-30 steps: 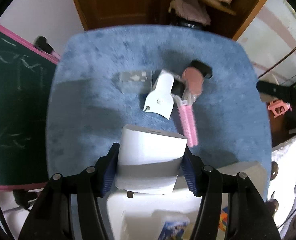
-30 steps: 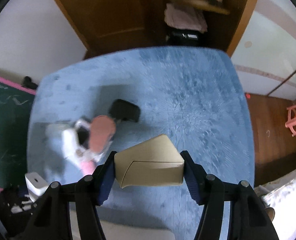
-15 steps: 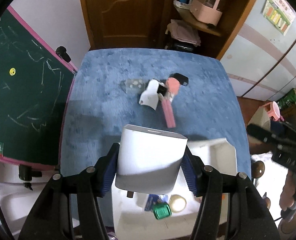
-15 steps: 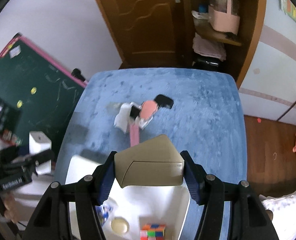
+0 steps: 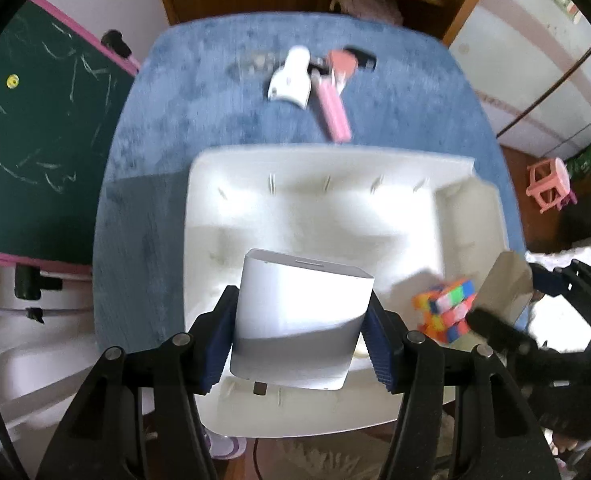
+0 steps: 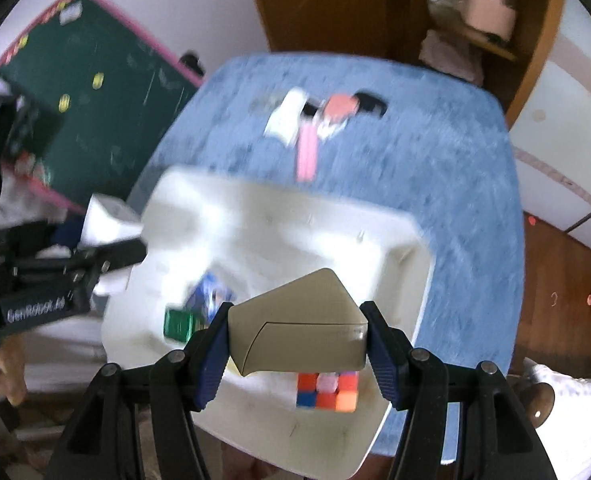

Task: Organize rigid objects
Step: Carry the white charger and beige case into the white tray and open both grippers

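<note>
Both tongs are loaded: the left gripper (image 5: pixel 299 336) clamps a white charger block (image 5: pixel 301 320), and the right gripper (image 6: pixel 297 350) clamps a beige angular box (image 6: pixel 301 334). Each hangs over the white bin (image 5: pixel 231 184) at the near edge of the blue mat (image 5: pixel 407 92), pointing steeply down, so both items look ready for dropping in. Already inside the bin lie a colour cube (image 5: pixel 445 310), a green block (image 6: pixel 179 322) and a blue-printed packet (image 6: pixel 213 294). Left on the mat, well apart from the bin, sits a cluster: a white adapter (image 5: pixel 291 78), a pink comb (image 5: pixel 333 110), a pink pad (image 5: pixel 341 62) and a black piece (image 5: pixel 365 58). By that count, the sorting seems about half done.
</note>
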Action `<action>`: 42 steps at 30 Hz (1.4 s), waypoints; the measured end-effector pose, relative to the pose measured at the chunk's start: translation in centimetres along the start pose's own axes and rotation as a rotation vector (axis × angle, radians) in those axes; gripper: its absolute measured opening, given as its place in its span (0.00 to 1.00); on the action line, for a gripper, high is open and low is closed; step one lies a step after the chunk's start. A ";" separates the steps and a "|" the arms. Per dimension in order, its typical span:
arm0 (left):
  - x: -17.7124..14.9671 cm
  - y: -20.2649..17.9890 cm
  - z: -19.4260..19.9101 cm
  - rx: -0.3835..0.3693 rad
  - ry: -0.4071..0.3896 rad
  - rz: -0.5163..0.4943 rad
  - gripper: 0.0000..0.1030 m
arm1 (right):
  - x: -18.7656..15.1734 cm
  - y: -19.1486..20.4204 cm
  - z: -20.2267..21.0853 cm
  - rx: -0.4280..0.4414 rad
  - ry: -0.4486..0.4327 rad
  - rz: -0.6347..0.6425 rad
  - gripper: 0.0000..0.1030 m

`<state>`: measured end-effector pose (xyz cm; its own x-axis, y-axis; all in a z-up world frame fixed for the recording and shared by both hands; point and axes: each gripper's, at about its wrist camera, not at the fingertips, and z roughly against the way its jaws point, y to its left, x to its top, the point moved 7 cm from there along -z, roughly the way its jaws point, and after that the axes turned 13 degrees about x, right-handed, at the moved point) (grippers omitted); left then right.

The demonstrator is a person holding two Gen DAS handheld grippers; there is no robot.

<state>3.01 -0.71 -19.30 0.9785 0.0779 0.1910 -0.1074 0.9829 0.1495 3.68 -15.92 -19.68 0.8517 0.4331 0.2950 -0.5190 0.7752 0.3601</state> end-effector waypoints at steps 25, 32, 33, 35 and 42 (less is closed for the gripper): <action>-5.5 0.7 -3.4 0.005 0.065 -0.018 0.58 | -4.6 1.8 -8.8 -0.120 0.186 0.124 0.61; -7.3 1.2 -4.9 0.055 0.130 -0.024 0.57 | -3.3 2.2 -9.5 -0.138 0.177 0.139 0.66; -7.6 1.2 -5.2 0.054 0.143 -0.022 0.57 | -3.2 2.3 -9.7 -0.131 0.177 0.139 0.66; -8.4 1.3 -5.7 0.043 0.169 -0.012 0.57 | -2.9 2.6 -10.1 -0.128 0.181 0.142 0.66; -8.9 1.5 -5.4 0.043 0.161 -0.004 0.57 | -1.9 3.4 -12.0 -0.142 0.202 0.147 0.66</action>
<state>-4.91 0.97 -26.06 0.9942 0.1028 0.0327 -0.1071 0.9756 0.1915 1.20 -8.63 -29.60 0.7724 0.6178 0.1471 -0.6350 0.7475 0.1951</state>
